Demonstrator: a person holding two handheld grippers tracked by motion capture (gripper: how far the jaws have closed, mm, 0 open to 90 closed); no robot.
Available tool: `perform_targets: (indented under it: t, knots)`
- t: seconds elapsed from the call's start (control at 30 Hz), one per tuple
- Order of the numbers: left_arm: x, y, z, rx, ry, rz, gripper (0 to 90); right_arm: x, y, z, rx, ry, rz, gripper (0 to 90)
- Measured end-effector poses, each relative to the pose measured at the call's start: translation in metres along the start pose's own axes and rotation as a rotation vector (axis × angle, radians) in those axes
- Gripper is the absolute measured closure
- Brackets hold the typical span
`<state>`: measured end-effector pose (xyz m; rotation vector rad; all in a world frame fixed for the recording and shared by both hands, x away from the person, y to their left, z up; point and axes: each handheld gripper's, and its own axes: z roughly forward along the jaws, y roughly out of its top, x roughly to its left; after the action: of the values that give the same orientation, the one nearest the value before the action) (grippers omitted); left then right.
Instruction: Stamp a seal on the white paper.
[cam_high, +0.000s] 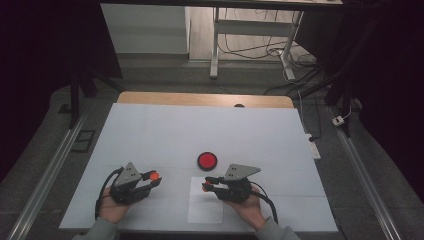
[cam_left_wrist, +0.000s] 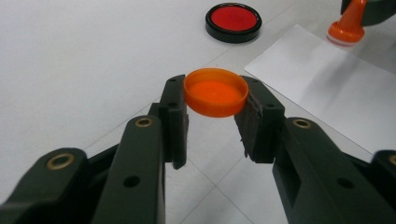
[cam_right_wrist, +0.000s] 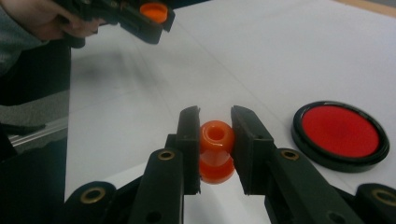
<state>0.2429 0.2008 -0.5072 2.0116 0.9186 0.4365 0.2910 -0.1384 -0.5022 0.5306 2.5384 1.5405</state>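
Two grips: left gripper (cam_left_wrist: 215, 109) clamps orange cap (cam_left_wrist: 215, 92) | right gripper (cam_right_wrist: 215, 144) clamps orange stamp (cam_right_wrist: 216, 151) | next, I guess: press onto ink pad (cam_right_wrist: 340, 133)

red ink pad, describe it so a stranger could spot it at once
On the white table sheet, look just beyond the two claws, near the middle. The ink pad is a flat round dish lying alone: a black rim around a red centre, unlike the smaller orange pieces, which are held.
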Motion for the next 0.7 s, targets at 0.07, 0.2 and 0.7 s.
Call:
perform_targets:
  t: [0.07,0.2,0.7]
  knots:
    - [0.0,0.0,0.0,-0.001,-0.002,0.001,64.6,0.0,-0.002,0.0,0.013,0.004,-0.004,72.5]
    - [0.0,0.0,0.0,0.001,-0.001,-0.001,64.6,0.002,-0.006,0.003,0.031,0.008,-0.013,72.5]
    - [0.0,0.0,0.001,0.002,0.001,0.0,64.6,0.003,-0.013,0.011,0.085,0.013,-0.024,72.5]
